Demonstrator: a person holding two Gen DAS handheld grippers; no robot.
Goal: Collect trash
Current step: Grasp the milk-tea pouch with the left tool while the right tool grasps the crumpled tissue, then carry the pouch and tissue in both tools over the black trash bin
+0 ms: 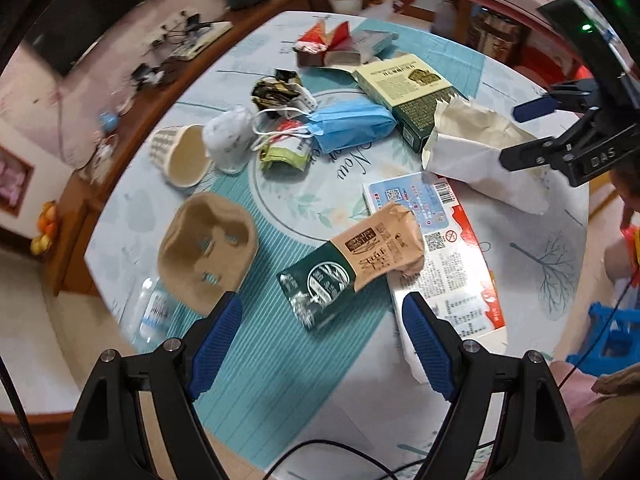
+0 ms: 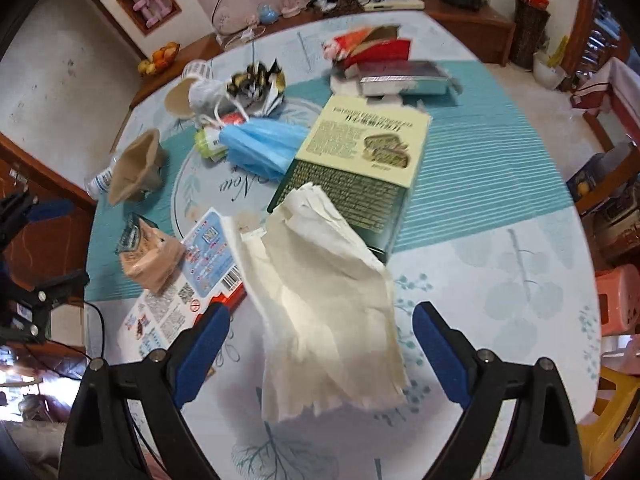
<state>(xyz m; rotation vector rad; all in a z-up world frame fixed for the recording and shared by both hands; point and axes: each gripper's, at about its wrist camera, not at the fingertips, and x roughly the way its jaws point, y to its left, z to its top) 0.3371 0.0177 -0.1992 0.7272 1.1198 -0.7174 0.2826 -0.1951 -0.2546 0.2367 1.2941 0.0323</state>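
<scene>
Trash is strewn over a round table (image 1: 280, 380) with a teal and white cloth. My left gripper (image 1: 322, 312) hangs open above a green and tan snack pouch (image 1: 352, 268), nothing between its blue pads. That pouch lies on a flat white printed box (image 1: 452, 264). My right gripper (image 2: 320, 328) is open over a crumpled cream paper bag (image 2: 328, 304), pads apart from it; the same gripper (image 1: 532, 132) shows at the right edge of the left wrist view. A blue face mask (image 1: 352, 124), a green and cream box (image 2: 360, 160) and a pulp cup carrier (image 1: 208, 248) lie further off.
A paper cup (image 1: 182, 156), a white crumpled cup (image 1: 228, 140), foil wrappers (image 1: 280, 88) and red packets (image 1: 328, 38) sit toward the far side. A plastic bottle (image 1: 152, 312) lies at the table's edge. A wooden sideboard (image 2: 472, 20) stands behind, stools (image 2: 618, 300) at the right.
</scene>
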